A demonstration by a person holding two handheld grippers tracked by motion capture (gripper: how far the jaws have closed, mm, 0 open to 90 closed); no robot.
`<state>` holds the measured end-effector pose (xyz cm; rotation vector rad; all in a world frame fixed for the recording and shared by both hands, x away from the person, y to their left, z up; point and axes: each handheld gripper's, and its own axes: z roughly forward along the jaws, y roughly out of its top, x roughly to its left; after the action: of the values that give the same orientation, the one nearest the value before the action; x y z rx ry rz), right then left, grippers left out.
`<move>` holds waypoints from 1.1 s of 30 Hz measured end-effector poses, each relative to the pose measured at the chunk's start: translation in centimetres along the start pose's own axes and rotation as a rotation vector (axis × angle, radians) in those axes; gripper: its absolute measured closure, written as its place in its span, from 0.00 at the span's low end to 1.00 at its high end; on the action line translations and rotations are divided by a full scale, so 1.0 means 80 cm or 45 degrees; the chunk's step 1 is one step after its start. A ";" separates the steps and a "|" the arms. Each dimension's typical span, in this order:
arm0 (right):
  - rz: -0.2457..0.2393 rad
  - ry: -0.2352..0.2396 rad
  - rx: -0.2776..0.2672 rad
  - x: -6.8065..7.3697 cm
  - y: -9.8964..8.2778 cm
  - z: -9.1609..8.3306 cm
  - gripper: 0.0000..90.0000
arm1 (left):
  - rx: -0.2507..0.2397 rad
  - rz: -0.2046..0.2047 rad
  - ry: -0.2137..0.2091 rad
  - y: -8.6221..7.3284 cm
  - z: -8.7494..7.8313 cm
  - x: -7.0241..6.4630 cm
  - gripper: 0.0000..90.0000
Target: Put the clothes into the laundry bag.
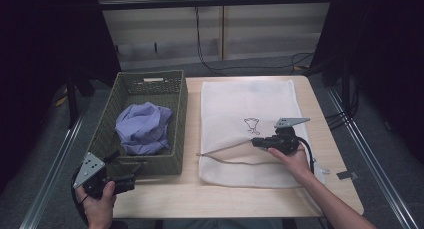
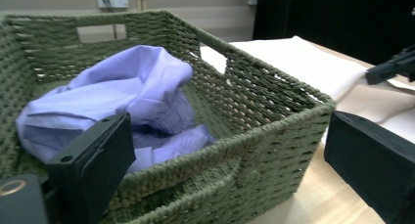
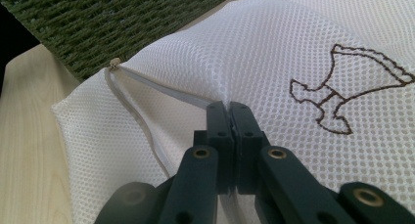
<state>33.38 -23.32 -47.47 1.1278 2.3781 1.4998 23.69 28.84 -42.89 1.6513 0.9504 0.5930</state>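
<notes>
Left side first: our left gripper sits off the near-left corner of the table, jaws spread wide, nothing between them. In the left gripper view they frame the near wall of the green woven basket, not touching it as far as we can tell. Lilac shirt is bunched in the basket, slumped against the near wall.

Middle: white mesh laundry bag lies flat on the table just right of the basket, long side running away from us. Its zipper looks open along the near-left stretch; the two tapes diverge, the slider at the corner next to the basket.

Right: our right gripper is clamped tight on the upper mesh layer at the zipper edge. In the right gripper view the pads meet with a pinch of mesh between them, fabric tenting up toward the grip. Embroidered motif sits just right of the pinch.

Our read: we're opening the bag mouth so the shirt can go in. To do it well:
- lift up and slightly away from the basket so the mouth gapes toward it
- confirm we have only the top layer; if both rise together, re-pinch nearer the tape
- keep the pull slow, since mesh slips out of a small bite
- left goes for the shirt at the high fold, not the basket rim
- hold the mouth up until the shirt is past the zipper
</notes>
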 end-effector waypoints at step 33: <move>-0.034 0.010 -0.161 0.016 0.065 -0.012 0.99 | -0.012 0.003 0.020 0.001 -0.001 -0.003 0.05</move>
<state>34.72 -21.99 -42.37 1.0597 2.2578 1.6226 23.48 28.69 -42.75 1.6415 0.9557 0.6120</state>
